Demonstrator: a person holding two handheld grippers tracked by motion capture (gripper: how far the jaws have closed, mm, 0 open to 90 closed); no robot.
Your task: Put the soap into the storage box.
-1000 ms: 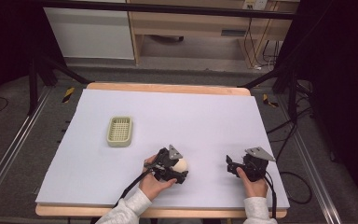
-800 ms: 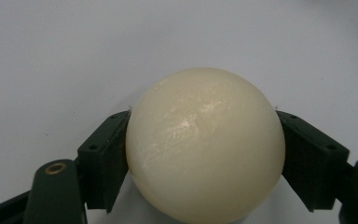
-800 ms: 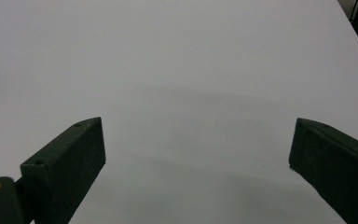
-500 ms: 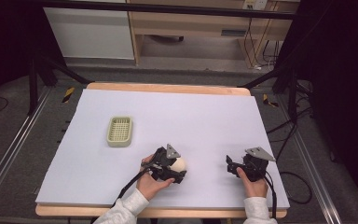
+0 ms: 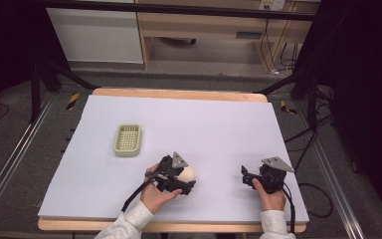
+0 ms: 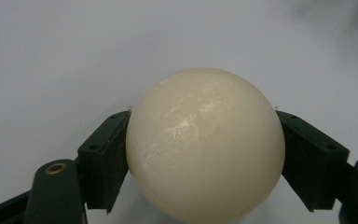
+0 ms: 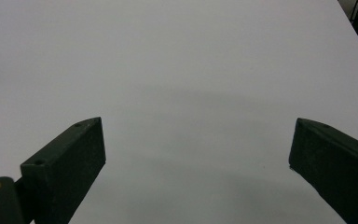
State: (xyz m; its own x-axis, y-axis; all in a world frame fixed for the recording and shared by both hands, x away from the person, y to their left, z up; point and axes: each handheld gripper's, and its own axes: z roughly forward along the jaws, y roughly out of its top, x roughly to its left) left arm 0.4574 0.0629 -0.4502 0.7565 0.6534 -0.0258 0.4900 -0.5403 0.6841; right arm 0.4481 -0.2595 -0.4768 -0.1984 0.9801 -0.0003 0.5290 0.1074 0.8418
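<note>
Left tool: your left tool (image 5: 183,178) is clamped on the cream ball (image 5: 186,174). In the left gripper view both black pads press the sides of the cream ball (image 6: 205,149), one on each flank, around its widest part.
Cream ball: it sits between your jaws near the front edge of the table (image 5: 219,119), a little left of the middle. It is smooth, glossy and round. In the left gripper view its underside runs past the bottom edge, so you cannot tell whether it rests on the sheet or is lifted clear of it.
Left hand: your left hand (image 5: 154,196) wraps the tool's body from behind, with a white sleeve (image 5: 129,224) coming in from the bottom edge. The grey three-cornered plate lies on top, just behind the ball.
Right tool: your right tool (image 5: 246,175) has its jaws wide apart with nothing between them. In the right gripper view the right tool (image 7: 196,154) looks out over bare white sheet.
Right hand: your right hand (image 5: 269,194) holds that tool near the front right of the table, well apart from the ball.
Basket: a small pale green slotted basket (image 5: 128,140) lies on the left half of the table, farther from you than the ball and well apart from both tools.
Table: a white sheet covers it, with a wooden rim showing at the far and near edges.
</note>
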